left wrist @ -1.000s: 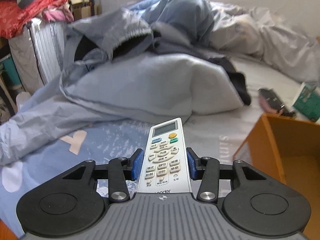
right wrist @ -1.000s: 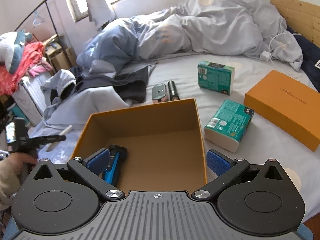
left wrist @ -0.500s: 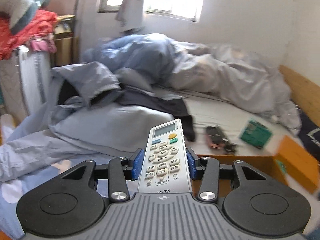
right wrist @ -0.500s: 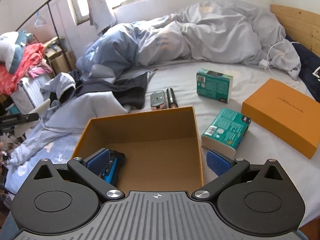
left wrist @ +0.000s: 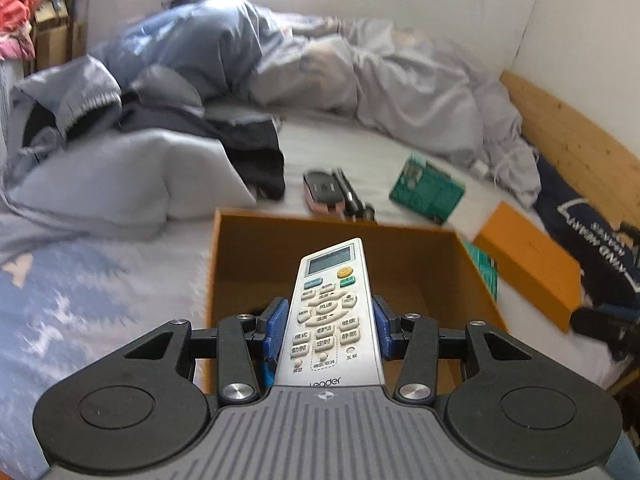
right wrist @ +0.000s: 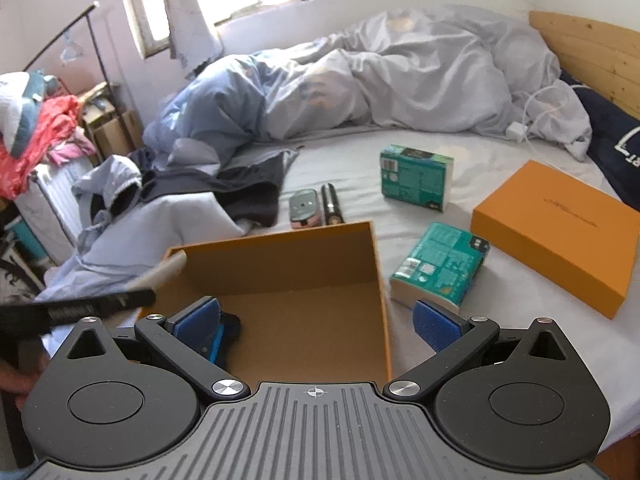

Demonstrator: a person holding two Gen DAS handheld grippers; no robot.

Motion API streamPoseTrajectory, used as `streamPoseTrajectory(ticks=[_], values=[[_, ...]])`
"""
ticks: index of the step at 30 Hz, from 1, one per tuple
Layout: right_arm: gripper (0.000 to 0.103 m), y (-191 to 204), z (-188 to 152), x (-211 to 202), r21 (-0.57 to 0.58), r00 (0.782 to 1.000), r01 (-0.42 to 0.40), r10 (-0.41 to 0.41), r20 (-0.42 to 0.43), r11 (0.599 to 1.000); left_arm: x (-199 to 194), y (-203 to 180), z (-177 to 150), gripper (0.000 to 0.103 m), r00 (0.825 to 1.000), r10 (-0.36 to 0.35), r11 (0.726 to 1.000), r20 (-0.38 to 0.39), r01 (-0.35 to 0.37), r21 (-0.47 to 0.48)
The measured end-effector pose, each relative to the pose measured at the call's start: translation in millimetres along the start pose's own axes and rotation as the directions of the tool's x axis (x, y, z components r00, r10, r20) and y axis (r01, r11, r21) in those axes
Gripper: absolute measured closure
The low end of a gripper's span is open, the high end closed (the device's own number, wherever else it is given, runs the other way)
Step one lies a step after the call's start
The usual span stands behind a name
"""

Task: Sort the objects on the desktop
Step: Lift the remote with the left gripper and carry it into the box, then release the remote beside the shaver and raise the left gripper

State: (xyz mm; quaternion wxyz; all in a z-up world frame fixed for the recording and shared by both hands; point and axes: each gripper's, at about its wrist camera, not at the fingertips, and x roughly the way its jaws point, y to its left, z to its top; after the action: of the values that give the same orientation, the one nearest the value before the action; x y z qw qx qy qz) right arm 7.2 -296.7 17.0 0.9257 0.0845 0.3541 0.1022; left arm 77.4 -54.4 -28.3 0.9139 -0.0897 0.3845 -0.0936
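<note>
My left gripper [left wrist: 328,326] is shut on a white remote control [left wrist: 330,312] and holds it above the open orange box [left wrist: 224,264]. In the right wrist view the remote's tip [right wrist: 168,270] shows over the box's left wall [right wrist: 376,276]. My right gripper [right wrist: 316,318] is open and empty at the box's near side. A blue and black tool [right wrist: 222,336] lies in the box's near left corner. On the sheet lie a pink-edged grey case [right wrist: 305,208], a black cylinder [right wrist: 331,204] and two green boxes, one far [right wrist: 416,178] and one near [right wrist: 440,266].
The orange box lid [right wrist: 556,232] lies at the right. Crumpled duvet [right wrist: 400,80] and clothes [right wrist: 192,200] cover the back and left of the bed. A wooden headboard [right wrist: 592,48] stands at the right. A white charger and cable [right wrist: 516,130] lie by the duvet.
My left gripper has swung right with the remote, from over the bedding to above the orange box. The right gripper has barely moved and stays open.
</note>
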Motion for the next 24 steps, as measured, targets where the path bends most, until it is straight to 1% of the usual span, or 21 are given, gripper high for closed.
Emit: streamPoseTrajectory(ticks=[11, 17, 21, 24], values=[[0.000, -21.4, 2.8, 13.9, -0.009, 0.990, 0.127, -0.127, -0.059, 0.992, 38.1, -29.5, -24.9, 0.057, 0.992, -0.006, 1.000, -0.125, 0.008, 0.014], [0.000, -21.9, -0.4, 19.4, -0.031, 0.985, 0.150, -0.152, -0.088, 0.988, 58.9, -41.3, -37.5, 0.057, 0.983, 0.039, 0.999, -0.179, -0.035, 0.023], [0.000, -23.7, -1.0, 21.3, -0.038, 0.978, 0.174, -0.177, -0.106, 0.984, 72.9, -44.2, -46.8, 0.057, 0.969, 0.095, 0.995, -0.230, -0.089, 0.036], [0.000, -24.9, 0.0, 22.1, -0.029, 0.978, 0.174, -0.177, -0.114, 0.984, 83.8, -45.1, -52.7, 0.057, 0.950, 0.129, 0.992, -0.283, -0.123, 0.039]])
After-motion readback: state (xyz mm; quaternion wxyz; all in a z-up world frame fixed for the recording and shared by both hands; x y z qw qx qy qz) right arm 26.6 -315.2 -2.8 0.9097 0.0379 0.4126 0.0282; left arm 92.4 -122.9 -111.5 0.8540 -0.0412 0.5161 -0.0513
